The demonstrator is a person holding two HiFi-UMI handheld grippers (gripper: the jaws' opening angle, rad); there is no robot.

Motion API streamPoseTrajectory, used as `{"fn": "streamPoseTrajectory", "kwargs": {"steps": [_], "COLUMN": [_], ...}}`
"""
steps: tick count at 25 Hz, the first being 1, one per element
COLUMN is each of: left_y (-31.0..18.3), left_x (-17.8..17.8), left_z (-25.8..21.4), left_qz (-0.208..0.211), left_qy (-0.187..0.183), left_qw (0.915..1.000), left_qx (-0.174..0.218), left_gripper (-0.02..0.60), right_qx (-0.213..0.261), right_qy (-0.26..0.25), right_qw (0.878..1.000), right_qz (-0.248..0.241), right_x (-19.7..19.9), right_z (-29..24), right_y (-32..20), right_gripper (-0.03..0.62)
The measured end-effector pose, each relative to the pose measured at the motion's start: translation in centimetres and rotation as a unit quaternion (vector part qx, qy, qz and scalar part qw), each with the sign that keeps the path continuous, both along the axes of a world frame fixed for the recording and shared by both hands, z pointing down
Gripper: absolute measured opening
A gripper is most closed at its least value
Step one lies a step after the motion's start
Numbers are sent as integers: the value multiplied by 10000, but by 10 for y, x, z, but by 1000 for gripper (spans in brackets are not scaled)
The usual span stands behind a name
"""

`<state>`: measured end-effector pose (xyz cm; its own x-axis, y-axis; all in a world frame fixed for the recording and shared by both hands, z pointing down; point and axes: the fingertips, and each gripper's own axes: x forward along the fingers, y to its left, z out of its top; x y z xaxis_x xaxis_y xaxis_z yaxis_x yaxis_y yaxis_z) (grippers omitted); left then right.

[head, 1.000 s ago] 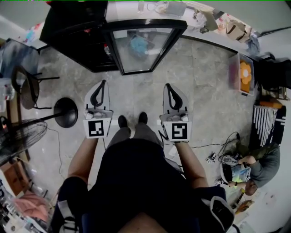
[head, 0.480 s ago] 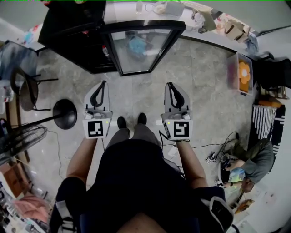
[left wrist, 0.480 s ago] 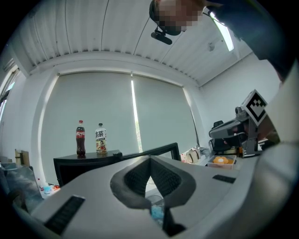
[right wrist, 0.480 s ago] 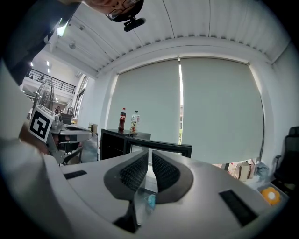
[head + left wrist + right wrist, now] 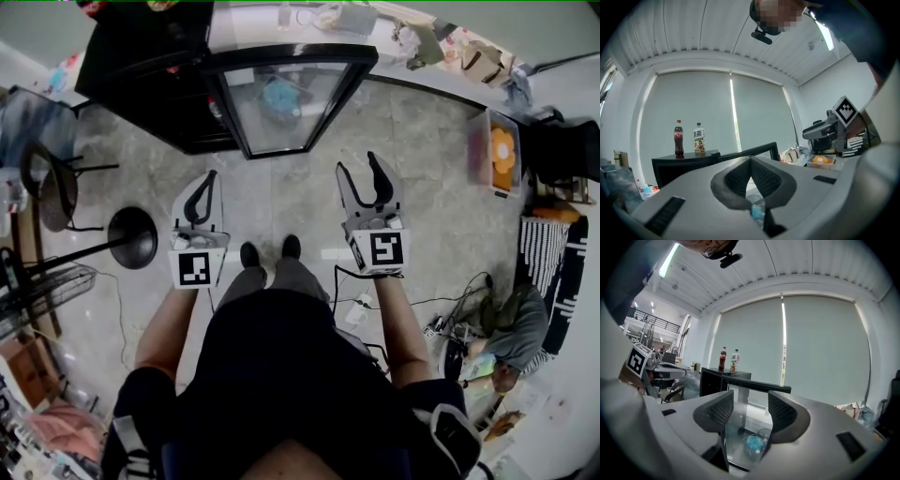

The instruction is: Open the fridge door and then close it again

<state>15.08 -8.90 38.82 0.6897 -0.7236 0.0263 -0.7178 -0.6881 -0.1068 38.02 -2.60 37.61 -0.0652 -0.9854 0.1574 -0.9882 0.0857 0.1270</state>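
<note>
Your right gripper [image 5: 359, 171] has just been opening its jaws, with nothing between them, and faces the glass fridge door [image 5: 286, 98] well ahead. Your left gripper [image 5: 210, 176] is closed and empty. Reaching seems next.

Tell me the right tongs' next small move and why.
Probably ease the right tongs forward toward the glass fridge door, which stands swung open and apart ahead. Their jaws have just been opening, with nothing between them yet; the left tongs are shut.

The pale bottle [image 5: 698, 138] bears a large "茶" on its label.
</note>
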Motion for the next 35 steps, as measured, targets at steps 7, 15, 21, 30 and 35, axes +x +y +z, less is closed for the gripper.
{"fn": "streamPoseTrajectory", "kwargs": {"steps": [7, 15, 21, 30, 35], "left_y": [5, 4, 3, 5, 1], "left_x": [8, 13, 15, 26, 30], "left_z": [4, 3, 10, 14, 14], "left_qz": [20, 24, -57, -171, -231], "left_qy": [-40, -124, -246, -355, -325], "left_qw": [10000, 9999, 9997, 9992, 9992], "left_qx": [-29, 39, -60, -120, -55], "left_gripper": [23, 23, 23, 23, 23], "right_qx": [-91, 35, -81, -128, -183], "right_qy": [299, 435, 437, 552, 493], "right_qw": [9993, 9980, 9971, 9948, 9951], "right_qz": [-217, -452, -614, -844, -841], "right_x": [26, 59, 88, 130, 150], "right_z": [8, 10, 31, 47, 62], "right_y": [-24, -67, -100, -146, -168], "right_gripper": [278, 278, 278, 278, 278]}}
